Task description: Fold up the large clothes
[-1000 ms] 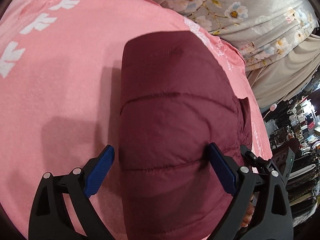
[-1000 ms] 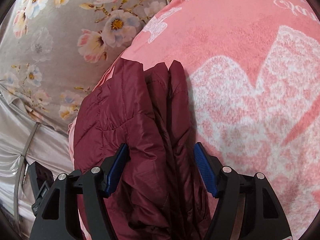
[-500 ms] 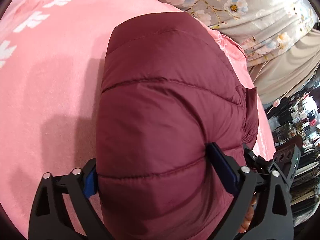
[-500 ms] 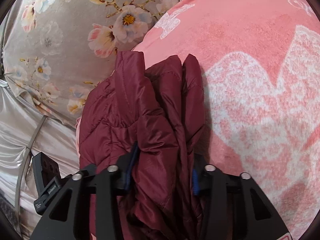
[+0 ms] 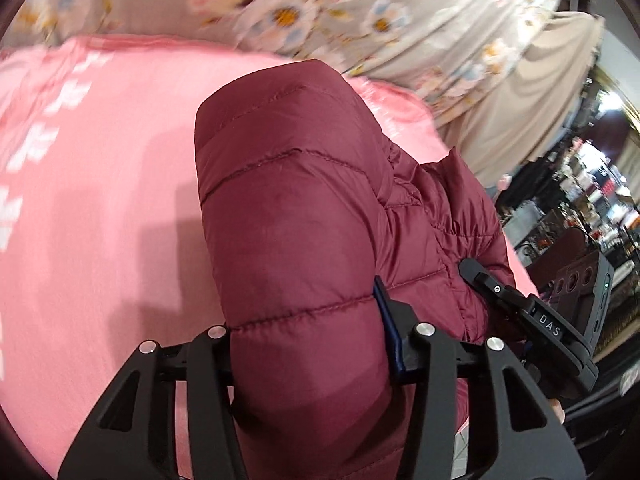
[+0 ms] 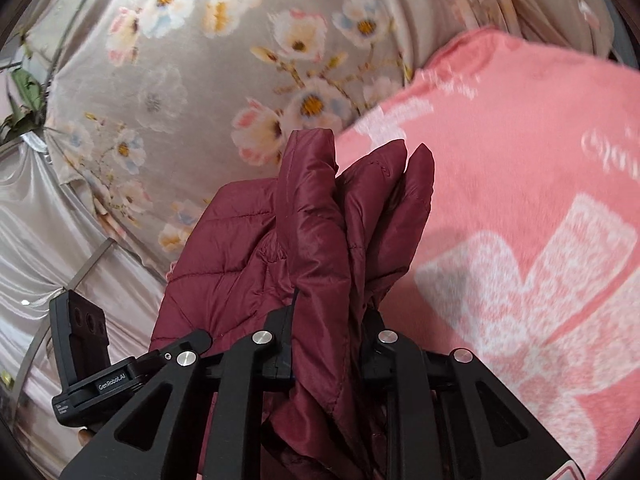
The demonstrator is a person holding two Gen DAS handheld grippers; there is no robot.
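Note:
A maroon quilted puffer jacket is folded into a thick bundle and held above a pink blanket. My left gripper is shut on one end of the bundle, its padding bulging between the jaws. My right gripper is shut on the other end of the jacket, where several folded layers stick up past the fingers. The right gripper also shows at the right of the left wrist view. The left gripper's body shows at the left of the right wrist view.
The pink blanket with white patterns covers the bed. Grey floral bedding lies beyond it, with beige fabric beside. A cluttered shelf area lies past the bed edge.
Both grippers closed on the folded jacket, the right first, then the left. The bundle has lifted off the blanket and both views have tilted up toward the floral bedding.

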